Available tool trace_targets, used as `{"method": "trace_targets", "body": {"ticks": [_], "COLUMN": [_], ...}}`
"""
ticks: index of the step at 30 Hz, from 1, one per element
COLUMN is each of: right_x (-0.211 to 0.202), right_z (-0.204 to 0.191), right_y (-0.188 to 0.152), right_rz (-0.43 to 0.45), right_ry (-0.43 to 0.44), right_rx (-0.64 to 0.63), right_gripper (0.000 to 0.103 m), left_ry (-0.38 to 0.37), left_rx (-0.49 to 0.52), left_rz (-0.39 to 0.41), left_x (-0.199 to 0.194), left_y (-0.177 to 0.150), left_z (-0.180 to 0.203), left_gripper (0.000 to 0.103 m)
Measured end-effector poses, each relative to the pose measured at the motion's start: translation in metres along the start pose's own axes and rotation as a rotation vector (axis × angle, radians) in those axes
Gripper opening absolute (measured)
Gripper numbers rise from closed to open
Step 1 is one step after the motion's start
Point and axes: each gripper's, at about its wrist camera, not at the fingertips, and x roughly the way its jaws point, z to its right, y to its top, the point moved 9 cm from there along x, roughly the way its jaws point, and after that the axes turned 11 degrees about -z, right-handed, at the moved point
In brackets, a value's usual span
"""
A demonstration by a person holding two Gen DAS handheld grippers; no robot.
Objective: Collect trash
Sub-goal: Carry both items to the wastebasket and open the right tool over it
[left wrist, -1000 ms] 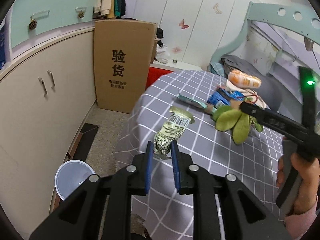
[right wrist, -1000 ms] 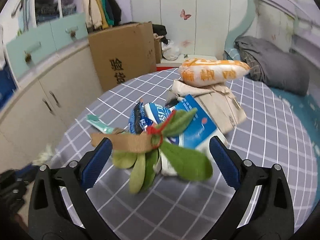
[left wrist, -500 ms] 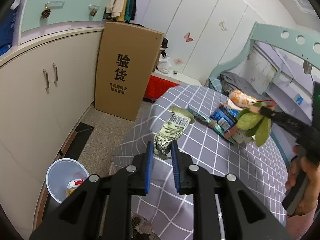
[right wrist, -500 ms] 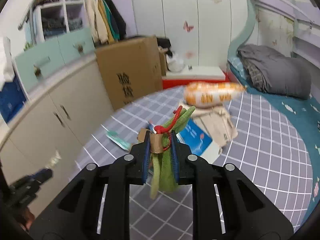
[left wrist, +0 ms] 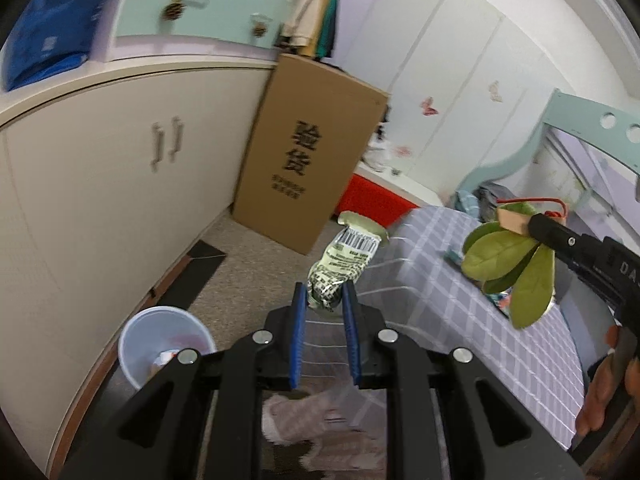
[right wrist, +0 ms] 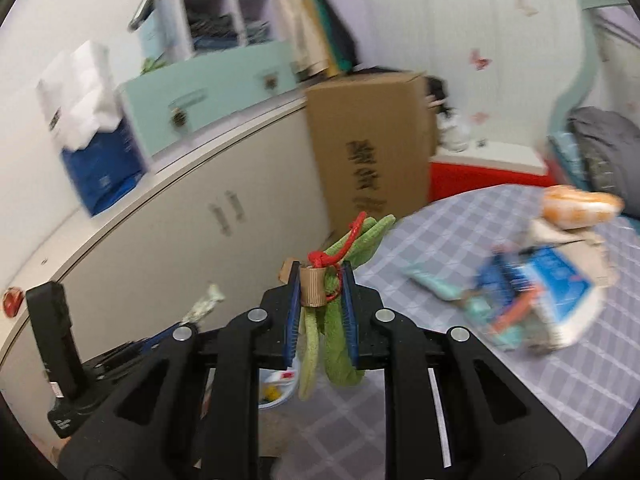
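Jaws of the left gripper (left wrist: 325,306) clamped on the lower end of a crumpled green-and-white wrapper (left wrist: 344,258), barcode end pointing up toward frame centre, held in the air off the edge of the checked grey surface (left wrist: 472,308). Below and left of it in the left wrist view, a pale plastic bin (left wrist: 166,344) on the floor against the curved cabinet (left wrist: 100,184), some scraps inside. Jaws of the right gripper (right wrist: 320,308) pinched on a bundle of green leaves (right wrist: 334,344) with a tan paper band and red string, leaves hanging down between the blue pads (right wrist: 294,320); same bundle visible at the right of the left wrist view, above the surface. Remaining on the surface, at the right of the right wrist view: a blurred heap of blue packaging (right wrist: 548,284) and an orange-and-white bag (right wrist: 580,204) behind it. Tall cardboard box (left wrist: 308,156) upright near centre frame.
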Motion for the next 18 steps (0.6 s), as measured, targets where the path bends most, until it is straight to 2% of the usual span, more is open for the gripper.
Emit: {"method": "trace_targets", "body": {"ticks": [6,11,14,18], "right_x": [0.066,0.132,0.162,0.201], "right_z": [-0.072,-0.122,-0.149,-0.180], "right_y": [-0.015,-0.038,-0.047,-0.058], "right_rz": [-0.108,-0.206,-0.231,-0.237], "right_ry": [0.103,0.136,0.162,0.177], "right_rx": [-0.071,-0.127,-0.161,-0.196], "right_gripper": [0.019,0.019,0.019,0.022], "left_ry": [0.102,0.202,0.273,0.298], "left_rx": [-0.085,-0.174,-0.216,-0.272], "left_rz": [-0.017,-0.036,-0.033,-0.039], "left_x": [0.005,0.010,0.006,0.003], "left_y": [0.000,-0.002,-0.005,-0.008], "left_z": [-0.069,-0.135,-0.170,-0.206], "left_gripper": [0.017,0.017,0.017,0.018]}}
